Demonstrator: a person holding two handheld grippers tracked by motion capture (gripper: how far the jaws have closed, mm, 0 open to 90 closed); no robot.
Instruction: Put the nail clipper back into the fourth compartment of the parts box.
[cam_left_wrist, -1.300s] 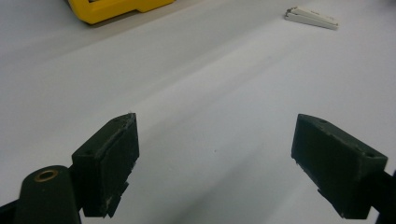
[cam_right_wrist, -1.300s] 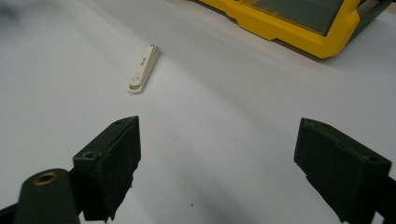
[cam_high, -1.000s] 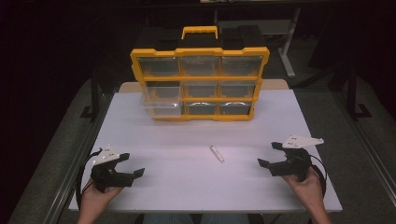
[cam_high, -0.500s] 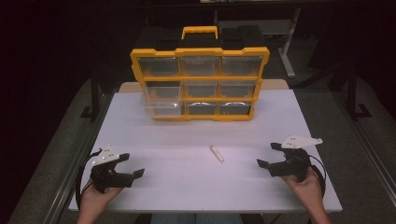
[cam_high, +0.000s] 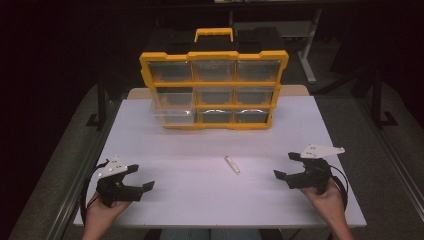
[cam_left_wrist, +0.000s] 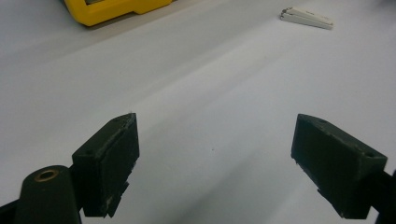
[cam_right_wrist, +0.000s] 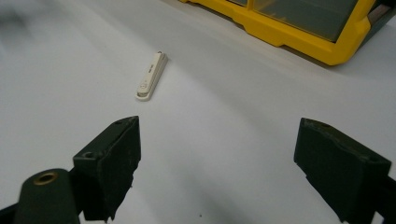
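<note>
A yellow organiser case (cam_high: 215, 90) with clear drawers stands upright at the back of the white table (cam_high: 190, 150); its bottom-left drawer (cam_high: 172, 115) sticks out a little. A small white stick (cam_high: 232, 164) lies flat right of the table's middle. My left gripper (cam_high: 142, 176) is held at the near left, open, nothing between its jaws. My right gripper (cam_high: 285, 165) is held at the near right, open and empty, a short way right of the stick. The left gripper view has its gripper (cam_left_wrist: 215, 144) low over bare table with the stick (cam_left_wrist: 307, 17) far off. In the right gripper view its gripper (cam_right_wrist: 217, 149) faces the stick (cam_right_wrist: 152, 76).
The case's yellow base (cam_right_wrist: 299, 23) shows at the top right of the right gripper view, and a corner of it (cam_left_wrist: 112, 7) at the top left of the left gripper view. Metal rails (cam_high: 75, 200) run along the table's sides. The floor around is dark.
</note>
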